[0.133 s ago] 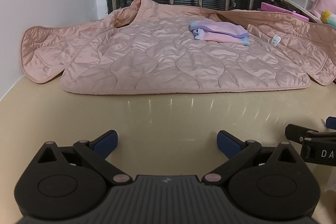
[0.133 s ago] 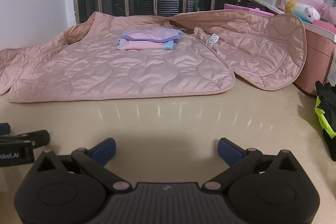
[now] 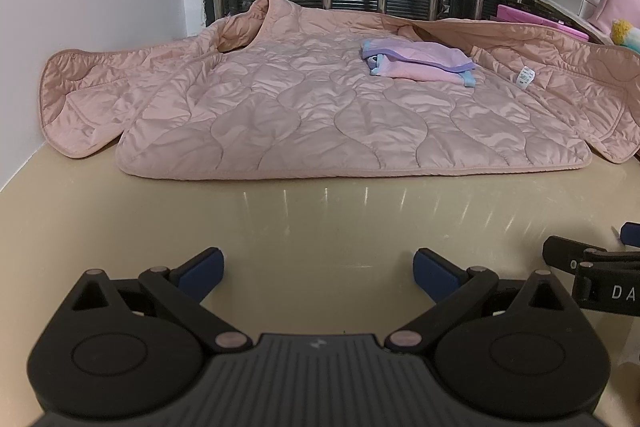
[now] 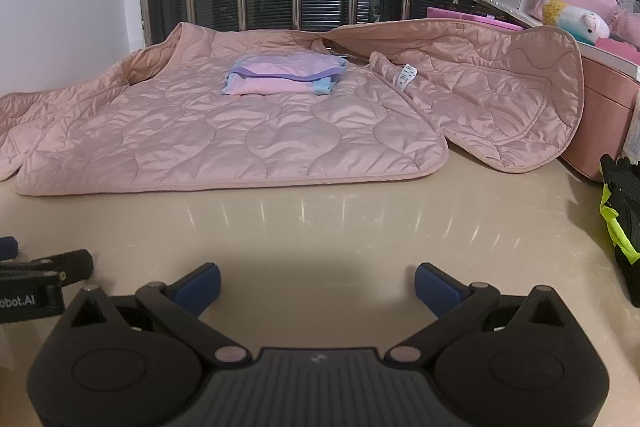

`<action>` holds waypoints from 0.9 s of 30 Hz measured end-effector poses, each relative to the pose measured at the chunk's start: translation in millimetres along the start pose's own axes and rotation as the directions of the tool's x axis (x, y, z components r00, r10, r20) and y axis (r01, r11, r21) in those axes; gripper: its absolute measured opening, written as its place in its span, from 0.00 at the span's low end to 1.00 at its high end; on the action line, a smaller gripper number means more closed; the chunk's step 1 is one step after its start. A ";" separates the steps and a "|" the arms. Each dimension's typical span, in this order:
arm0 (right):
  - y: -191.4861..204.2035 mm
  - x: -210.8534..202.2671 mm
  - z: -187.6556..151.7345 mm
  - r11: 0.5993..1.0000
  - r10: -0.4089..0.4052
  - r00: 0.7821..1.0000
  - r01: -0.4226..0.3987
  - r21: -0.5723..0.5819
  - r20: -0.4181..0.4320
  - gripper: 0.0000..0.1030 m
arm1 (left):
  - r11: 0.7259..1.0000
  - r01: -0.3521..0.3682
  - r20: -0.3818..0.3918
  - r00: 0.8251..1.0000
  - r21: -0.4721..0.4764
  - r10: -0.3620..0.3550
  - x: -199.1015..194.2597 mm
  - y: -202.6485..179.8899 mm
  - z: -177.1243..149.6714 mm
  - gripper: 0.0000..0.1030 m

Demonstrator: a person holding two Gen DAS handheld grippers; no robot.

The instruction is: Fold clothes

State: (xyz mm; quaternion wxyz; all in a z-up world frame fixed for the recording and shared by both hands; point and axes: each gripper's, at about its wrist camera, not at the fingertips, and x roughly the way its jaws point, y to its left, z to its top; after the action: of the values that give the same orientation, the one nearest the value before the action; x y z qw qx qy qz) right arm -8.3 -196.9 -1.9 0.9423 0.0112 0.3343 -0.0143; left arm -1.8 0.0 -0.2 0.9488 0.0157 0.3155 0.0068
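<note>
From the left wrist, the left tongs (image 3: 316, 269) stand wide and empty over the beige surface (image 3: 320, 219), well short of the pink quilted jacket (image 3: 320, 115). From the right wrist, the right tongs (image 4: 318, 281) gape empty too; a folded pastel garment (image 4: 282, 79) lies on the jacket.

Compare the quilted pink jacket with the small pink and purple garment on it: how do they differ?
The quilted pink jacket lies spread open and unfolded; the small pink and purple garment is already folded into a compact stack. The jacket is puffy, stitched and one colour; the garment is smooth with purple and blue trim. The jacket rests on the table, the garment on the jacket. Neither is held.
</note>
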 end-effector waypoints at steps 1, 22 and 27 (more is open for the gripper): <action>0.2 -0.1 0.0 1.000 -0.002 1.000 0.002 -0.002 0.000 1.00 | 1.000 0.000 -0.003 1.000 -0.002 0.000 -0.3 0.0 -0.2 0.99; 3.7 -1.8 -2.0 1.000 -0.001 1.000 0.001 -0.001 0.007 1.00 | 1.000 0.004 -0.032 0.999 -0.022 -0.005 -1.4 -1.4 -2.6 0.99; 3.5 -1.8 -2.4 1.000 -0.001 1.000 0.001 0.000 0.008 1.00 | 1.000 0.004 -0.032 0.999 -0.023 -0.004 -1.9 -1.5 -2.7 0.99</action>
State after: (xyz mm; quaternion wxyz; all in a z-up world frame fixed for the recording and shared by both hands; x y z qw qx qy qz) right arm -11.1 -193.3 -2.6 0.9436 0.0110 0.3305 -0.0147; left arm -4.9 -1.4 -1.2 0.9438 0.0043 0.3305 0.0087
